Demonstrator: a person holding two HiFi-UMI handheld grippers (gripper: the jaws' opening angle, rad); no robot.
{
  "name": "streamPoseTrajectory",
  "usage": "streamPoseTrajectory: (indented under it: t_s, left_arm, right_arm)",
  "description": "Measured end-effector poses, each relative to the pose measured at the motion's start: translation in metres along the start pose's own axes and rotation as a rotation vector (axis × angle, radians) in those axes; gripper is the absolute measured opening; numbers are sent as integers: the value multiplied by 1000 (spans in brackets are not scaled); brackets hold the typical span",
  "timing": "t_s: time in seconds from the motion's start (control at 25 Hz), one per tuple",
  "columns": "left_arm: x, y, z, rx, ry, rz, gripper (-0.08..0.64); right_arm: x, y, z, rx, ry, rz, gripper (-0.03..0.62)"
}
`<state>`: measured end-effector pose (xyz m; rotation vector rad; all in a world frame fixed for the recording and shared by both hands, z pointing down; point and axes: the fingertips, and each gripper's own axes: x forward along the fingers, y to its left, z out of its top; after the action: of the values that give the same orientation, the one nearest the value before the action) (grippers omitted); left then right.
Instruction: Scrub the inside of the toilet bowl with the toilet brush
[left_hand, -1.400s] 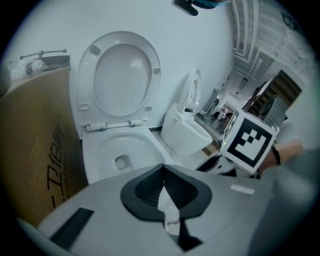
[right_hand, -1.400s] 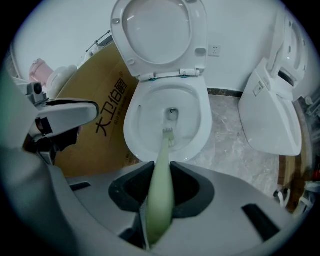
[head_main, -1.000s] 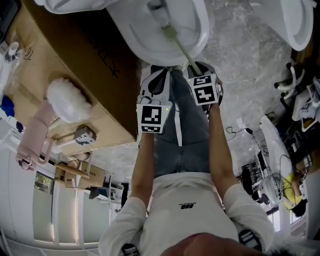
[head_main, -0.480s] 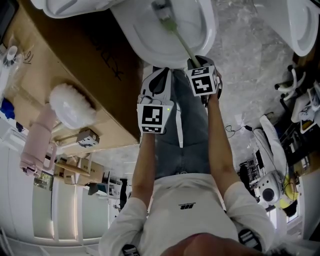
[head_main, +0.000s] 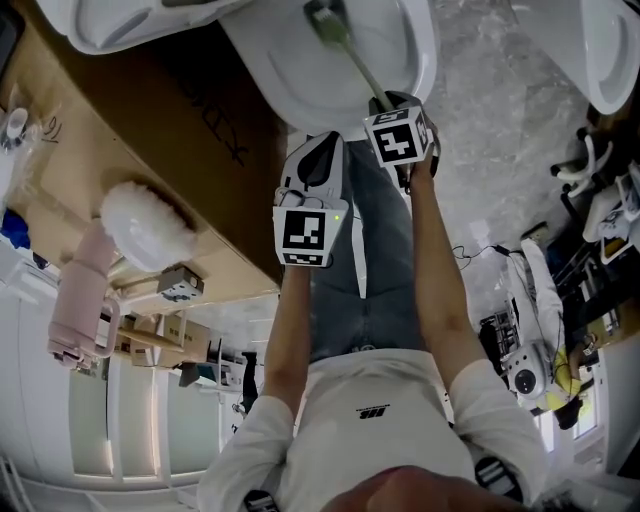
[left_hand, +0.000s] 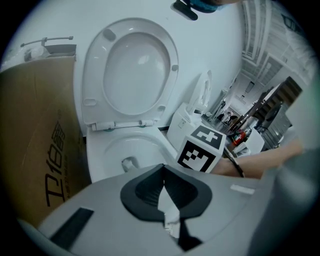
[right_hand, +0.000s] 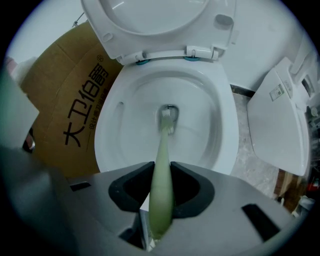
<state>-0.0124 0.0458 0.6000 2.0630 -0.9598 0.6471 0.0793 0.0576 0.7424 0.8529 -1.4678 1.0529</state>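
Note:
The white toilet bowl stands open in front of me, seat raised. A pale green toilet brush reaches down into the bowl, and its head lies at the drain opening. My right gripper is shut on the brush handle, just above the bowl's front rim. My left gripper hangs in front of the bowl, left of the right one, shut with nothing between its jaws. The right gripper's marker cube shows in the left gripper view.
A brown cardboard box stands tight against the toilet's left side. The raised seat leans back. Another white toilet sits to the right on the marble floor. A white fluffy duster lies on the box.
My right gripper has moved forward towards the bowl, pushing the brush deeper along the bowl. The left gripper has hardly moved.

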Motion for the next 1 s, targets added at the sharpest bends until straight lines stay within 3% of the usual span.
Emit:
streamPoseTrajectory:
  t_s: [0.56, 1.0]
  left_arm:
    - [2, 13, 2, -2, -12, 11, 9]
    - [-19, 0, 11, 29, -41, 17, 9]
  right_arm:
    - [18, -4, 17, -16, 5, -21, 92]
    - [-12, 7, -24, -26, 22, -26, 92]
